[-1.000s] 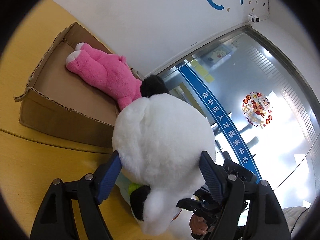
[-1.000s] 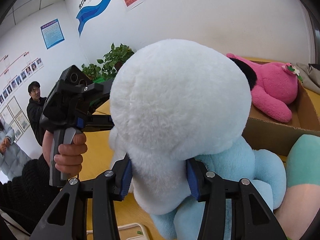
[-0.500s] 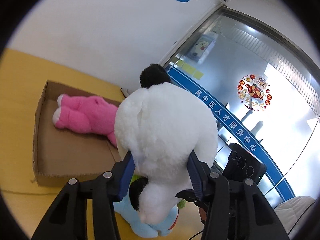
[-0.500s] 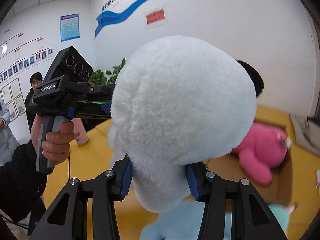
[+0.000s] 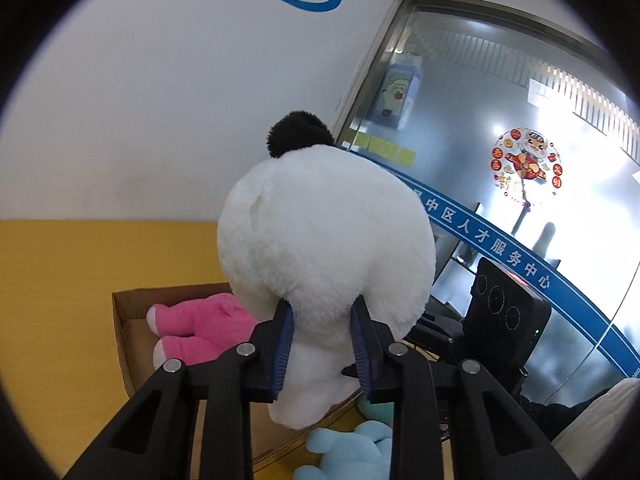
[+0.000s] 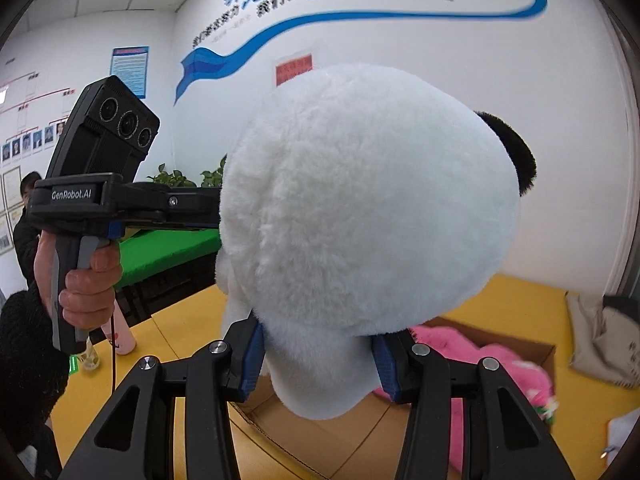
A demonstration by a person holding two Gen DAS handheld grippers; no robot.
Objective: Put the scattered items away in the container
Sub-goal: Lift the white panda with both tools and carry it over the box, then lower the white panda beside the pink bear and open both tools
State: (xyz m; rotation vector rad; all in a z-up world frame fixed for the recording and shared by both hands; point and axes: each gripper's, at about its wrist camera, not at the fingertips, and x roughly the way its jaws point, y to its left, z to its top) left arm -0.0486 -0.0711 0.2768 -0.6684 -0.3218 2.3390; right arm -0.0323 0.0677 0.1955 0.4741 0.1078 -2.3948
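A big white plush panda with black ears fills both views; it also shows in the right wrist view. My left gripper is shut on its lower part. My right gripper is shut on it from the other side. Both hold it high above the cardboard box. A pink plush lies in the box, also seen in the right wrist view. A light blue plush lies on the yellow table beside the box.
A white wall rises behind the box. A glass door is at the right. A grey cloth lies on the table past the box. A pink bottle stands at the table's left edge. A person stands far left.
Both grippers have lifted the panda higher; the box and the blue plush now sit farther below. The left gripper's fingers have squeezed closer together on the panda.
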